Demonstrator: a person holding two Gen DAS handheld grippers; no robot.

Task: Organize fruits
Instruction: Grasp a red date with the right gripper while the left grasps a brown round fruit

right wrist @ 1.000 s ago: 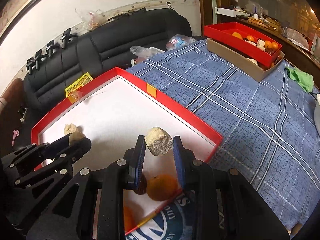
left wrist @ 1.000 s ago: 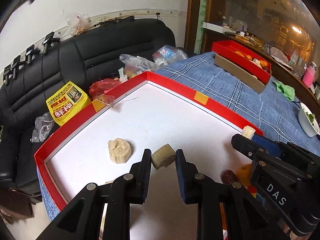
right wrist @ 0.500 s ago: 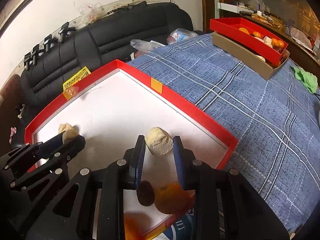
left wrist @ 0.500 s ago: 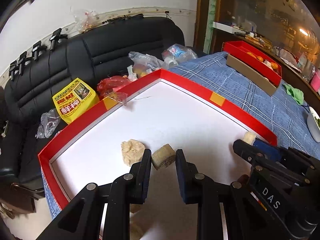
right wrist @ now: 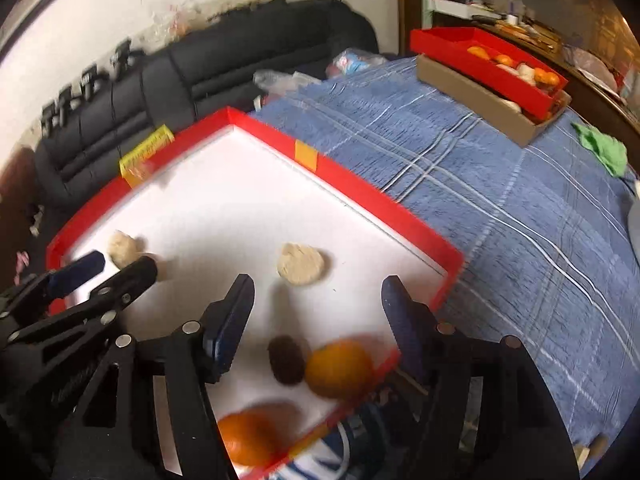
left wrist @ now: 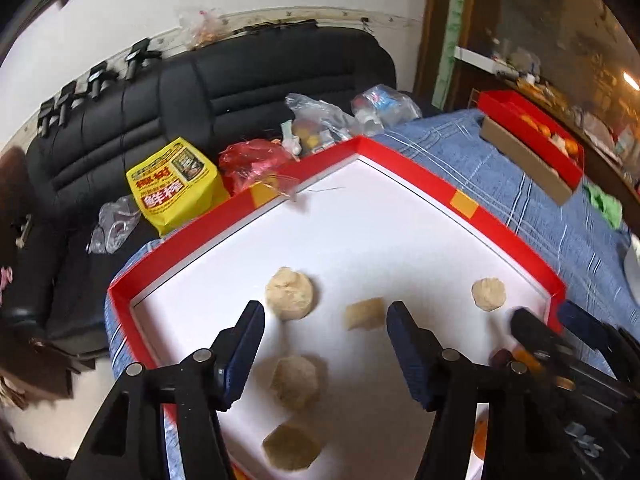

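A red-rimmed white tray [left wrist: 420, 182] lies on the blue plaid cloth. My left gripper [left wrist: 326, 344] has its jaws opening, and a tan lump [left wrist: 365, 314] lies loose on the tray just ahead of them. Three more tan lumps [left wrist: 290, 294] [left wrist: 296, 382] [left wrist: 290, 450] lie around it. My right gripper [right wrist: 320, 320] is also opening, over a pale lump [right wrist: 301, 264] resting on the tray [right wrist: 360, 188]. Below its jaws lie a dark date [right wrist: 286, 360] and two oranges [right wrist: 339, 368] [right wrist: 248, 432]. The pads of both grippers touch nothing.
A red box with oranges [right wrist: 500, 68] sits on a cardboard box at the far right of the cloth [right wrist: 500, 240]. A green rag [right wrist: 602, 152] lies near it. Behind the tray stands a black sofa [left wrist: 240, 80] with a yellow bag [left wrist: 176, 188] and plastic bags.
Both grippers went from shut on a lump to open. The tan lump and the pale lump now lie on the tray.
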